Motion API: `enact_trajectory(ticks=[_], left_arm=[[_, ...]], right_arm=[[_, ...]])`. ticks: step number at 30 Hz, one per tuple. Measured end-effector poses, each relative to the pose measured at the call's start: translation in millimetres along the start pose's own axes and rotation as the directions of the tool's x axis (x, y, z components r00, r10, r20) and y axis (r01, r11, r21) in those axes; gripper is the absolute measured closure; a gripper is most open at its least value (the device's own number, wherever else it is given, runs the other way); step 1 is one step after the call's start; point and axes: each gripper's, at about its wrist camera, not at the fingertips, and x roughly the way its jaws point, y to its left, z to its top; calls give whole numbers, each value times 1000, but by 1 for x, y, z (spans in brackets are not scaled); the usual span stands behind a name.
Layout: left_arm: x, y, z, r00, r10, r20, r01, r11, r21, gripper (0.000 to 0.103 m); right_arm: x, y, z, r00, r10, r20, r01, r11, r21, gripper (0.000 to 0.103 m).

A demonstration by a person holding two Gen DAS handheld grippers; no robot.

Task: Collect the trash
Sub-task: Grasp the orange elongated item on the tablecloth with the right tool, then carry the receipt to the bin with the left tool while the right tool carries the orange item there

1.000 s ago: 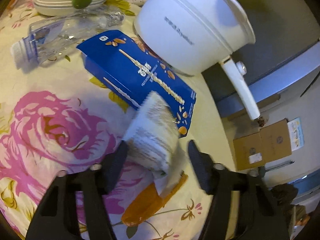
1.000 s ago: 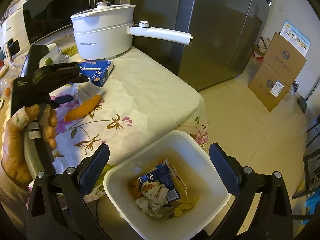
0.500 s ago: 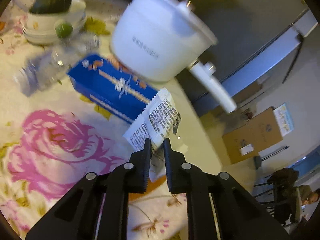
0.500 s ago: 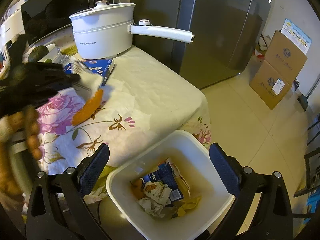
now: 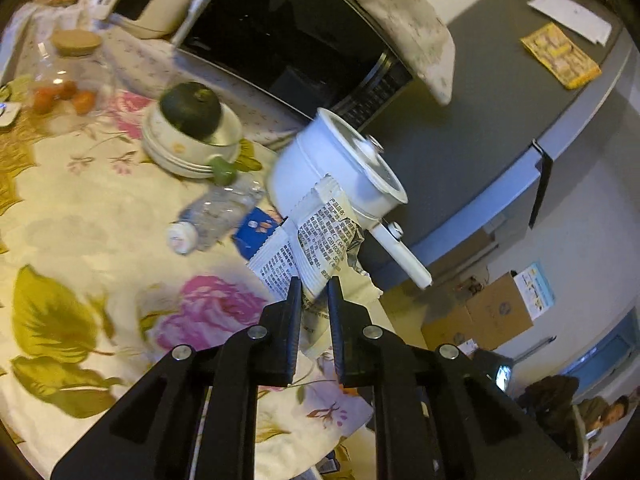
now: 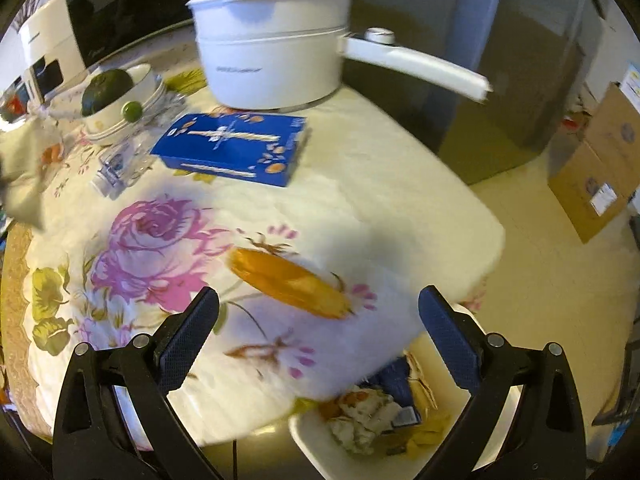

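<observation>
Jaws of left gripper (image 5: 314, 280) hide the pinched wrapper's (image 5: 320, 236) lower edge

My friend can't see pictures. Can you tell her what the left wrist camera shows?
The left tool pinches a crumpled white printed wrapper, held above a flowery tablecloth. Behind it are a white pot, a plastic bottle lying down and stacked bowls.

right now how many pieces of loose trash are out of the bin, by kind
white printed wrapper, in the left tongs: 1
orange wrapper: 1
blue box: 1
clear plastic bottle: 1
total: 4
</observation>
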Motion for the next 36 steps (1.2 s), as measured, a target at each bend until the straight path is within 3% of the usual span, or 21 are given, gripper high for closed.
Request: enact_trajectory(ticks=[2,5,10,14,17,19,21,25,36], left_arm=[[-2,9,0,1000,14,2,-14,1000,-5,89],[0,16,-3,1000,26,-16,-26,1000,-6,89],[10,22,-8,998,23,-56,-24,999,-22,89],[17,20,-13,997,27,-79,-28,1000,-13,89],[22,21,-16,995,29,-96,-31,999,-13,89],[24,22,-18,994,31,-104,-33,999,-16,89],[25,23,-18,994,34,-106,-36,999,-17,89],[24,25,-18,994,36,-107,-38,999,-20,89],[21,15,-21,994,12,-109,-12,1000,0,89]], right_arm=[[9,4,3,1000,-20,-24,20,1000,-2,7],[25,-2,3,997,29,-73,-23,996,81,9],[46,-7,8,982,122,-144,-97,981,167,30],[58,-6,9,969,175,-173,-135,965,225,41],[64,-1,9,961,204,-189,-158,959,235,60],[66,3,9,959,208,-190,-163,960,230,81],[66,4,9,957,223,-185,-178,956,231,95],[59,8,11,961,228,-155,-194,959,205,100],[16,4,17,973,231,-24,-224,962,158,100]])
